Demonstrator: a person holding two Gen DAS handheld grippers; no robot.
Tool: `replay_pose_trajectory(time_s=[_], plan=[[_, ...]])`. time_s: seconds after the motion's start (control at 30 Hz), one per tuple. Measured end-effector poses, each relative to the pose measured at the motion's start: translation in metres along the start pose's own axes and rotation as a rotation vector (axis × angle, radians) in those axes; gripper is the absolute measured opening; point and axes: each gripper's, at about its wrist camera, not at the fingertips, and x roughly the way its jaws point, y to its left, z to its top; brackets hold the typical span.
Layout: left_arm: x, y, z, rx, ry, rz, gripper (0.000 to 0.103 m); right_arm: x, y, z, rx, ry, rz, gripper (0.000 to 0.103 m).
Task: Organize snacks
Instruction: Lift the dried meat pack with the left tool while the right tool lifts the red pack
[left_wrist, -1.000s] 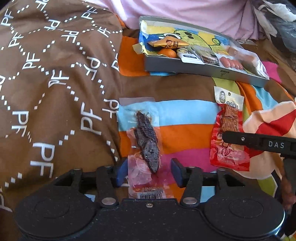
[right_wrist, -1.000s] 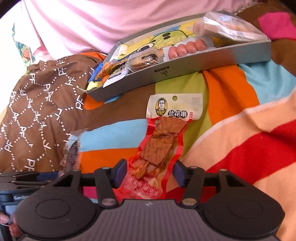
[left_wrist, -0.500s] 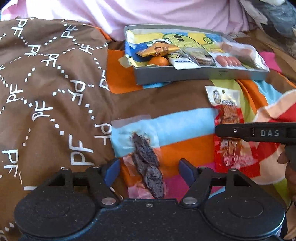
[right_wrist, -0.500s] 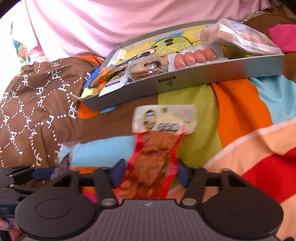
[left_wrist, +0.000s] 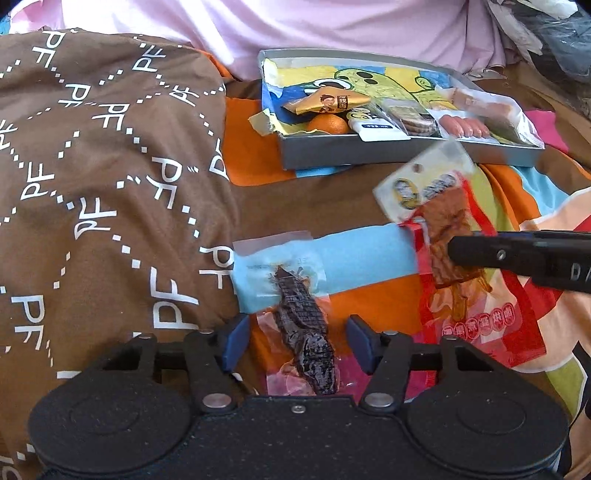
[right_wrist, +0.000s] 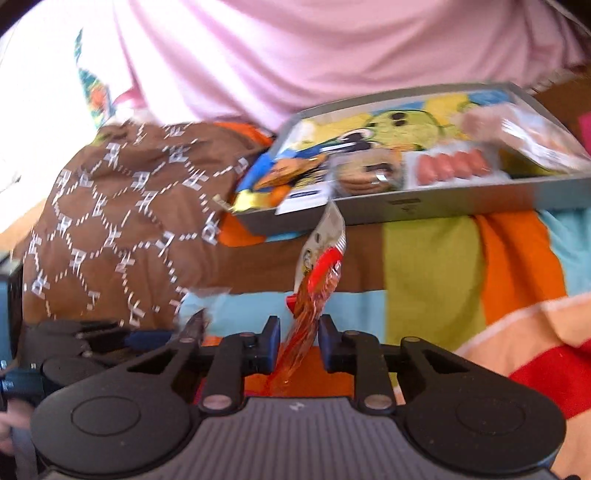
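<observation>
A clear packet with a dark dried snack (left_wrist: 303, 328) lies on the striped blanket, between the open fingers of my left gripper (left_wrist: 297, 341). My right gripper (right_wrist: 297, 341) is shut on a red tofu-skewer packet (right_wrist: 317, 273), which is lifted and turned edge-on. In the left wrist view that red packet (left_wrist: 450, 236) hangs tilted in the right gripper's black fingers (left_wrist: 480, 253). A grey box (left_wrist: 369, 149) at the back holds a yellow packet (left_wrist: 328, 103), an orange (left_wrist: 328, 123), biscuits (left_wrist: 413, 118) and sausages (left_wrist: 465, 125).
A brown quilt with white letters (left_wrist: 110, 166) rises on the left. Pink cloth (right_wrist: 295, 55) lies behind the grey box (right_wrist: 443, 206). The left gripper (right_wrist: 110, 338) shows at the lower left of the right wrist view.
My right gripper has shut on the red packet and lifted it off the blanket, turning it edge-on. The left gripper has stayed open around the dark snack packet.
</observation>
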Motion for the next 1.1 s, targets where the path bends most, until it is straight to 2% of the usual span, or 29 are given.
replay_pose_trajectory(time_s=[0.27, 0.37, 0.4, 0.5, 0.57, 0.67, 0.8, 0.83, 1.1], plan=[[0.002, -0.001, -0.003, 0.014, -0.001, 0.008, 0.06, 0.023, 0.007, -0.005, -0.011, 0.069, -0.014, 0.028], [0.005, -0.002, -0.003, 0.024, 0.003, -0.009, 0.068, 0.026, 0.007, -0.007, -0.004, 0.07, -0.004, 0.019], [0.006, -0.002, -0.003, 0.031, 0.004, -0.015, 0.071, 0.025, 0.007, -0.008, -0.007, 0.067, -0.003, 0.019], [0.008, -0.004, -0.004, 0.045, 0.003, -0.012, 0.07, 0.022, 0.008, -0.01, -0.02, 0.058, -0.01, 0.018], [0.007, -0.003, -0.004, 0.037, 0.002, -0.006, 0.065, 0.019, 0.009, -0.012, -0.025, 0.052, -0.02, 0.018], [0.005, 0.001, -0.002, 0.012, -0.001, 0.0, 0.051, 0.014, 0.012, -0.015, -0.027, 0.045, -0.027, 0.017], [0.004, 0.006, -0.001, -0.033, -0.007, -0.007, 0.046, 0.009, 0.018, -0.019, -0.041, 0.042, -0.021, 0.017], [0.003, 0.005, -0.001, -0.031, -0.014, -0.004, 0.042, 0.008, 0.02, -0.02, -0.053, 0.04, -0.021, 0.016], [-0.004, -0.006, -0.005, 0.001, -0.027, -0.017, 0.042, -0.004, 0.025, -0.028, -0.087, 0.031, -0.041, 0.016]])
